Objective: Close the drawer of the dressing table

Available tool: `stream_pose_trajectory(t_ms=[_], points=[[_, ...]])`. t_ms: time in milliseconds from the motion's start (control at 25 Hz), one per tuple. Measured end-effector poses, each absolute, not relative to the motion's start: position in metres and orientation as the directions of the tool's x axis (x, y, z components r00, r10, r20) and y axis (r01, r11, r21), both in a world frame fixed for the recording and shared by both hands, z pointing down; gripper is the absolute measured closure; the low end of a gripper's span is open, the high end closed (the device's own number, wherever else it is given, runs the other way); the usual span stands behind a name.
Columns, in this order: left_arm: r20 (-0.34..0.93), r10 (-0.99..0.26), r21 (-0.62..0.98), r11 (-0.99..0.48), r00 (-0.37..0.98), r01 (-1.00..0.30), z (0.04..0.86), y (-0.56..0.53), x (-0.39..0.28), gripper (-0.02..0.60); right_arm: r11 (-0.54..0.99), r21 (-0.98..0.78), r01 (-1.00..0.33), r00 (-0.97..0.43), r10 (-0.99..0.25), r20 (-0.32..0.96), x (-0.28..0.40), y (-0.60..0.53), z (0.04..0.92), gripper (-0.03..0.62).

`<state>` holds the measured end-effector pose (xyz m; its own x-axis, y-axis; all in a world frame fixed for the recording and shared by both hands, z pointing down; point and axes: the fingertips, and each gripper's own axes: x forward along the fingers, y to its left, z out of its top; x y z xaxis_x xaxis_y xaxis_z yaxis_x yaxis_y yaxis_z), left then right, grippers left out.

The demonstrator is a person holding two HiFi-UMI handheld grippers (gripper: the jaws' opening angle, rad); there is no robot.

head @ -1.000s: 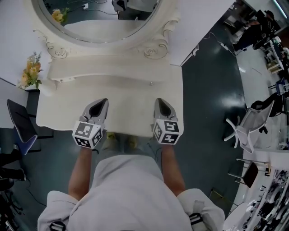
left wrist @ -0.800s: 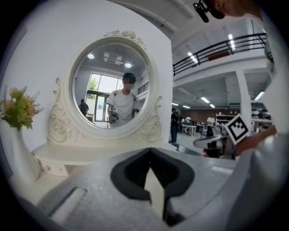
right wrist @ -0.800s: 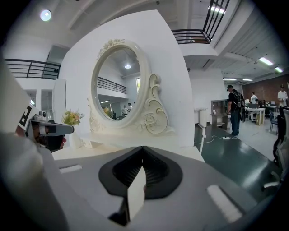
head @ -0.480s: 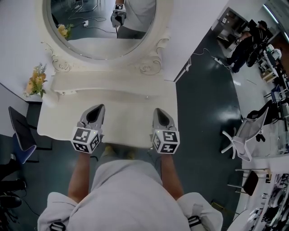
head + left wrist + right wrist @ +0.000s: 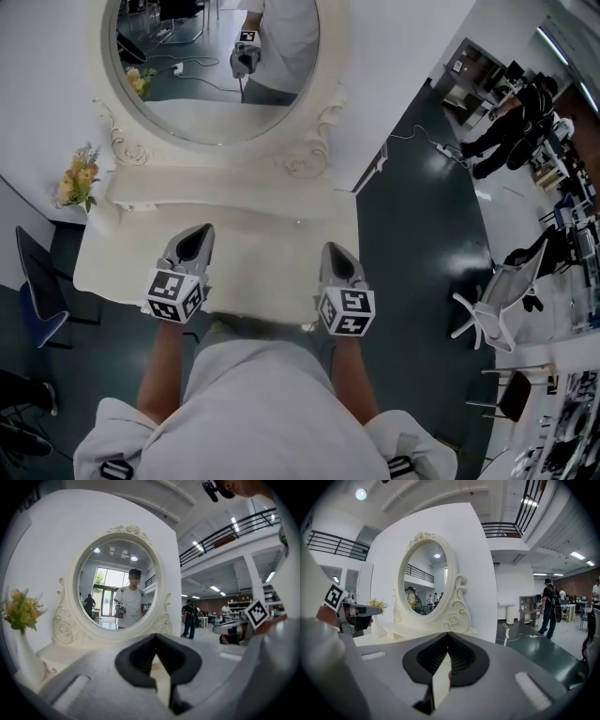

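Observation:
The cream dressing table (image 5: 234, 272) stands below me, its oval mirror (image 5: 216, 66) at the back. No drawer shows in any view; the table's front edge and my body hide that side. My left gripper (image 5: 196, 232) hovers over the left front of the tabletop, shut and empty. Over the right front, my right gripper (image 5: 336, 249) is likewise shut on nothing. In the left gripper view the left gripper (image 5: 155, 641) points level at the mirror (image 5: 117, 588). The right gripper (image 5: 448, 639) faces the mirror (image 5: 424, 583) from the right side.
A white vase of yellow flowers (image 5: 77, 180) stands at the table's left end. A dark chair (image 5: 33, 281) sits on the floor to the left, a white office chair (image 5: 492, 300) to the right. A cable (image 5: 441, 150) lies on the green floor, with people (image 5: 511, 122) beyond it.
Both grippers have risen over the table's front edge, still side by side. The head view has tilted up, so more of the mirror shows.

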<state>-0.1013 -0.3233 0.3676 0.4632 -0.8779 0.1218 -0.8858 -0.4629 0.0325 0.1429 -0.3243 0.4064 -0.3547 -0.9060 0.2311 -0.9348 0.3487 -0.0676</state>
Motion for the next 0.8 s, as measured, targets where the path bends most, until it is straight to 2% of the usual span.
stream_pose_trajectory(t_ms=[520,800], points=[[0.117,-0.872,0.035,-0.476,0.476,-0.879,0.361,-0.318,-0.102,0.583,0.308,-0.057,-0.95,-0.313,-0.928,0.203,0.155,-0.311,0.401,0.591],[0.109,-0.878,0.039,-0.466,0.467,-0.884,0.36,-0.314,-0.109,0.583,0.335,-0.004,-0.942,-0.329,-0.923,0.198,0.146,-0.307,0.397,0.591]])
